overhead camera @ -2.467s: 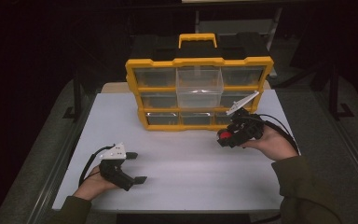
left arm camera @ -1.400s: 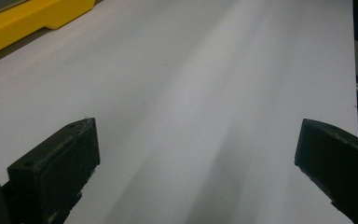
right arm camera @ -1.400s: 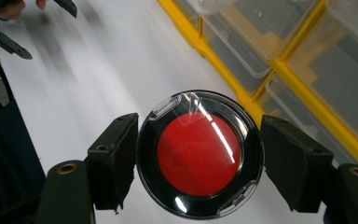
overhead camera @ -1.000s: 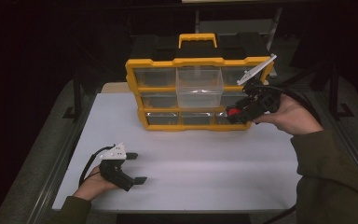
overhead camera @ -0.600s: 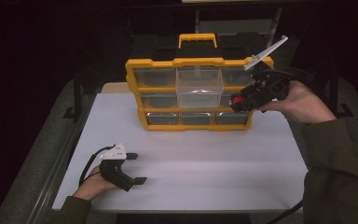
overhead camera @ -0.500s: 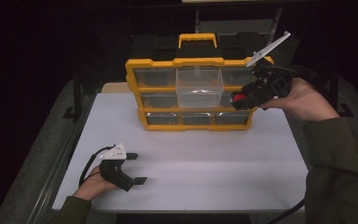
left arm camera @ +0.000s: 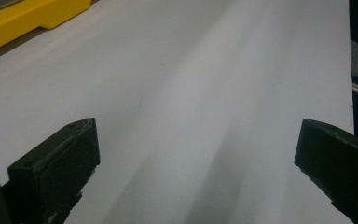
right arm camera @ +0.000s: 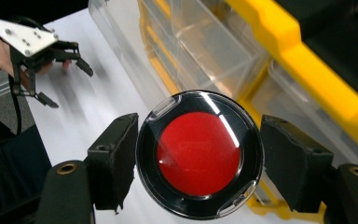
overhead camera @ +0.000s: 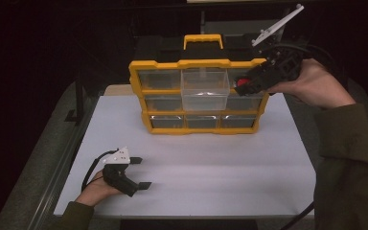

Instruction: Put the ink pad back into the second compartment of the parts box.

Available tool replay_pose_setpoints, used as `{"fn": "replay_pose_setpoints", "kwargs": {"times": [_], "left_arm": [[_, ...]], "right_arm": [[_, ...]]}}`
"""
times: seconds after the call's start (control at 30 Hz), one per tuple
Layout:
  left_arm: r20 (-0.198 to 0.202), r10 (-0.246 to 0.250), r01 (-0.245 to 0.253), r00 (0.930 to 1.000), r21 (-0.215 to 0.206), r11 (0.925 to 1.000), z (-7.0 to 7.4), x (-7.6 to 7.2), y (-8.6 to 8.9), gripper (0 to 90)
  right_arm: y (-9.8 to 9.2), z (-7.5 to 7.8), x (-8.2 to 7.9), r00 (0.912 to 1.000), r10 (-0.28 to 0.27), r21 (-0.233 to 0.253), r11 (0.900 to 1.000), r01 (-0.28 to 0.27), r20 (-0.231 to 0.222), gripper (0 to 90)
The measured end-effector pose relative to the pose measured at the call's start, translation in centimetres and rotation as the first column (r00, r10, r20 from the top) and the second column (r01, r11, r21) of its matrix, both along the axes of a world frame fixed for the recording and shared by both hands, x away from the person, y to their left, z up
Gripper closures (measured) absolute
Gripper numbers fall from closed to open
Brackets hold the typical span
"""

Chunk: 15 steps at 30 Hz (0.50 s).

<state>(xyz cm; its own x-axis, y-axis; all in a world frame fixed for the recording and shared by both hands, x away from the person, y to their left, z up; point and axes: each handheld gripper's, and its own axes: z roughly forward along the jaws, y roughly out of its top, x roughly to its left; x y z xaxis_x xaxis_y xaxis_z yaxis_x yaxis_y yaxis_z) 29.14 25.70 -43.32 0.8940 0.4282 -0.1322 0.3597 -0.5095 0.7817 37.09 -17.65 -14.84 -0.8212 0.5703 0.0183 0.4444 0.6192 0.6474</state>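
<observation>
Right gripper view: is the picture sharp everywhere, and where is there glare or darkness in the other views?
Right gripper view: the round red case between the right tongs is sharp with white glare streaks; the left tongs farther off look smeared. Left gripper view: the white table carries soft blurred shadow bands. High view: the table is lit and its surroundings are nearly black.

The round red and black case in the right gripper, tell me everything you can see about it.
The round case is a flat disc: a red centre under a clear glossy cover, ringed by a black rim with small clear tabs at two corners. It looks like plastic. The right gripper clamps it edge-on between its two jaws, lifted off the table, beside the yellow organizer's upper right drawer.
</observation>
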Motion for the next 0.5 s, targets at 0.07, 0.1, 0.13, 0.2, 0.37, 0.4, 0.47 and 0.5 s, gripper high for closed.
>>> {"fn": "replay_pose_setpoints", "kwargs": {"times": [0.07, 0.1, 0.13, 0.2, 0.37, 0.4, 0.47, 0.5], "left_arm": [[-0.001, -0.001, 0.001, 1.0, -0.001, 1.0, 0.0, 0.0, 0.0, 0.0], [-0.001, -0.002, 0.002, 1.0, -0.002, 1.0, -0.1, 0.0, -0.1, 0.0], [0.0, -0.001, 0.001, 1.0, -0.002, 1.0, 0.0, 0.0, 0.0, 0.0], [0.0, 0.0, 0.0, 1.0, -0.003, 1.0, 0.0, 0.0, 0.0, 0.0], [-0.003, 0.0, 0.0, 1.0, -0.003, 1.0, -0.1, 0.0, -0.1, 0.0], [-0.004, -0.003, 0.002, 1.0, -0.003, 1.0, -0.1, 0.0, -0.1, 0.0], [-0.004, -0.005, 0.005, 1.0, -0.003, 1.0, -0.1, 0.0, -0.2, 0.0], [-0.004, -0.005, 0.005, 1.0, -0.003, 1.0, -0.1, 0.0, -0.2, 0.0]], "right_arm": [[0.4, 0.4, 0.2, 1.0, 0.001, -0.002, 1.0, -0.001, 0.004, 28.9], [0.6, 0.5, 0.4, 1.0, 0.004, 0.002, 1.0, -0.004, 0.006, 28.9], [0.8, 0.7, 0.5, 0.9999, 0.012, 0.008, 1.0, -0.012, 0.008, 28.9], [1.3, 0.9, 0.8, 0.9998, 0.014, 0.013, 1.0, -0.015, 0.011, 28.9], [2.6, 1.4, 1.7, 0.9996, 0.027, 0.025, 0.999, -0.027, 0.011, 28.9], [2.9, 1.5, 1.9, 0.9996, 0.025, 0.028, 0.999, -0.026, 0.007, 28.9], [3.5, 1.6, 2.3, 0.9994, 0.033, 0.026, 0.999, -0.034, 0.007, 28.9], [3.9, 1.7, 2.5, 0.9993, 0.036, 0.026, 0.999, -0.036, 0.005, 28.8]]}}
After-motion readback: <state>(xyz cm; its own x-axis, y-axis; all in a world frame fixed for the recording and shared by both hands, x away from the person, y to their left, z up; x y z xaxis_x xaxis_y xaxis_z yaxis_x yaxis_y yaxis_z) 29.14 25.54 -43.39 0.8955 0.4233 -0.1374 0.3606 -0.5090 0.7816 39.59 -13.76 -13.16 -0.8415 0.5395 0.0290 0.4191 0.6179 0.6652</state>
